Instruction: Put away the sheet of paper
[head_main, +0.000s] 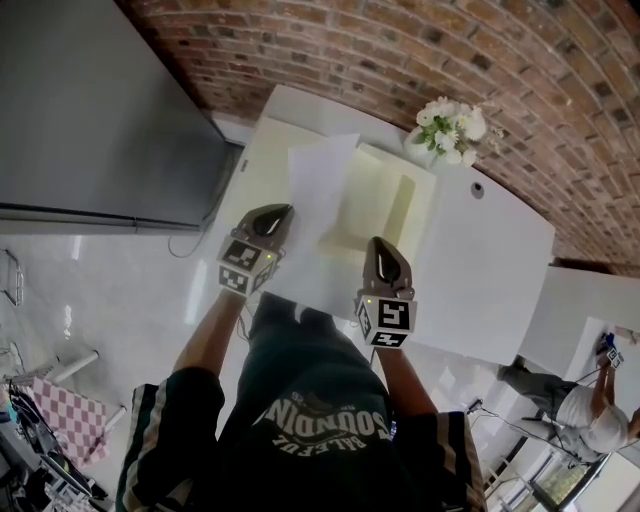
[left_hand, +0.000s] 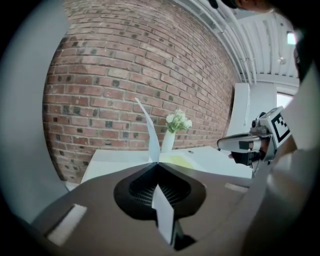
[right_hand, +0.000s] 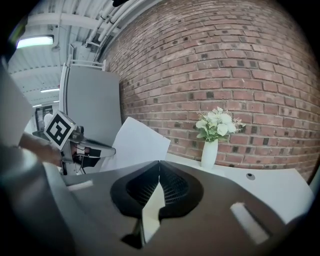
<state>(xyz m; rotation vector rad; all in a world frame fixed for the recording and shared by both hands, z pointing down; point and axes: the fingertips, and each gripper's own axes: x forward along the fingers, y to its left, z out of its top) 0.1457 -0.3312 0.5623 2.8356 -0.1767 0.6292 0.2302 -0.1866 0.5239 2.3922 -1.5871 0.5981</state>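
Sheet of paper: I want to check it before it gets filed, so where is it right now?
Head view, left of centre: the sheet of paper is clamped in the left gripper, right beside the open yellow folder.

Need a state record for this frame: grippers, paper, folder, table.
left gripper: jaws shut on the sheet of paper, which is lifted at an angle off the table
right gripper: jaws shut on an edge of the pale yellow folder
table: white, set against a brick wall
other: vase of flowers at the table's far edge
status: paper not yet put away
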